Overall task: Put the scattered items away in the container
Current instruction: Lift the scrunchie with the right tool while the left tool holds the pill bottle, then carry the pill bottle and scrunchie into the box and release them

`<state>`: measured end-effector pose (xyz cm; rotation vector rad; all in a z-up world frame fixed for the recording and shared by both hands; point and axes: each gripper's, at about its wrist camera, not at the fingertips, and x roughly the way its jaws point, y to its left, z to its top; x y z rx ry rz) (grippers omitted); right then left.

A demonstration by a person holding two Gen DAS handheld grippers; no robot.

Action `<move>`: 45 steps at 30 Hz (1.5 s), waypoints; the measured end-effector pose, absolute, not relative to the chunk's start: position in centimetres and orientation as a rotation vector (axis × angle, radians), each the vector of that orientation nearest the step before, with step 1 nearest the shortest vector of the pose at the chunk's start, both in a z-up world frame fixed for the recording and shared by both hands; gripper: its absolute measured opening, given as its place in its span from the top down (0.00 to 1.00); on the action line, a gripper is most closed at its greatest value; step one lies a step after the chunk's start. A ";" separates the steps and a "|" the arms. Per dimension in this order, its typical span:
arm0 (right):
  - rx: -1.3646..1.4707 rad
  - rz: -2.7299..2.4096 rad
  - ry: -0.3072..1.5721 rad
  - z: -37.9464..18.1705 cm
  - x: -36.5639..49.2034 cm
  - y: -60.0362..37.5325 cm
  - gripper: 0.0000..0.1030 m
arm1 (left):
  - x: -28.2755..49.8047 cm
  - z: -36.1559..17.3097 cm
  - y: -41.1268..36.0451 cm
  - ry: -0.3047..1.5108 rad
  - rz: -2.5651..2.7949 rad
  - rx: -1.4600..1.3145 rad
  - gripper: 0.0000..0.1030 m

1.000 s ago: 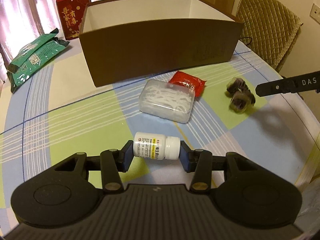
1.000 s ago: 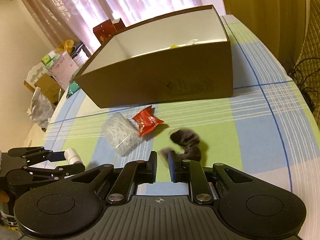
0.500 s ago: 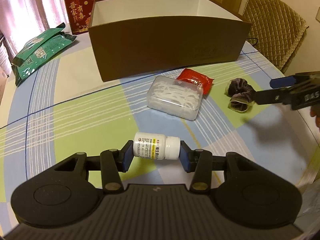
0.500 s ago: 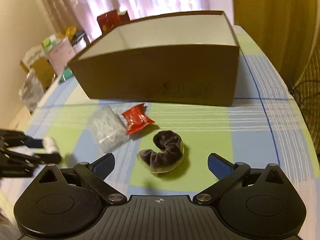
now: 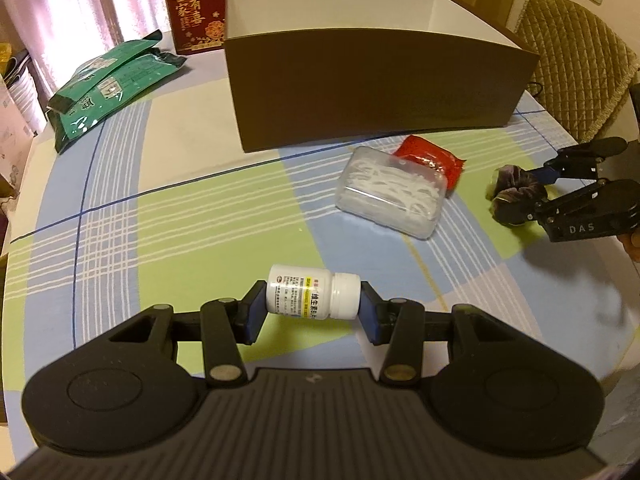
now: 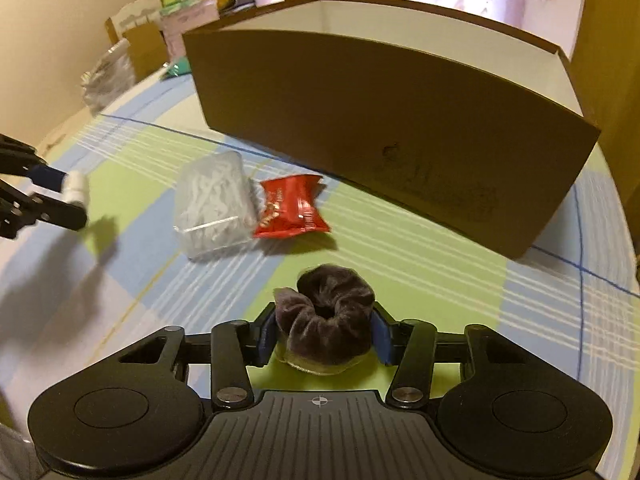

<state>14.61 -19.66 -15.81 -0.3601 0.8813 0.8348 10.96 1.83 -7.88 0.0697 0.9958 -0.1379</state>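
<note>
A white pill bottle [image 5: 312, 298] lies sideways between the fingers of my left gripper [image 5: 312, 314], which is shut on it just above the tablecloth. A dark velvet scrunchie [image 6: 330, 324] sits low over the green patch, and my right gripper [image 6: 324, 334] is shut on it, a pad pressing each side. The open brown cardboard box [image 5: 380, 92] [image 6: 380, 120] stands behind both. A clear plastic case of white picks [image 5: 390, 192] [image 6: 214, 204] and a red snack packet [image 5: 430, 158] [image 6: 292, 208] lie in front of the box. In the left wrist view the right gripper [image 5: 520, 196] is at the right.
Green foil bags [image 5: 112, 84] and a red gift box [image 5: 196, 8] sit at the back left of the table. A quilted chair [image 5: 580, 64] stands beyond the right table edge. Boxes and bags [image 6: 132, 48] crowd the room beside the table.
My right gripper went from shut to wide open, moved onto the scrunchie and closed on it. The left gripper kept hold of the bottle and shifted a little.
</note>
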 end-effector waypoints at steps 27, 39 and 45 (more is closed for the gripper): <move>-0.337 0.854 0.834 -6.7 12.8 -18.3 0.69 | 13.9 -2.8 -0.4 0.838 -0.274 0.139 0.59; -0.217 0.846 0.750 -2.2 18.3 -18.6 0.69 | 18.6 2.0 -1.0 0.690 -0.308 0.206 0.59; -0.173 0.819 0.733 -1.5 21.9 -18.6 0.69 | 22.1 3.3 -1.4 0.650 -0.315 0.237 0.59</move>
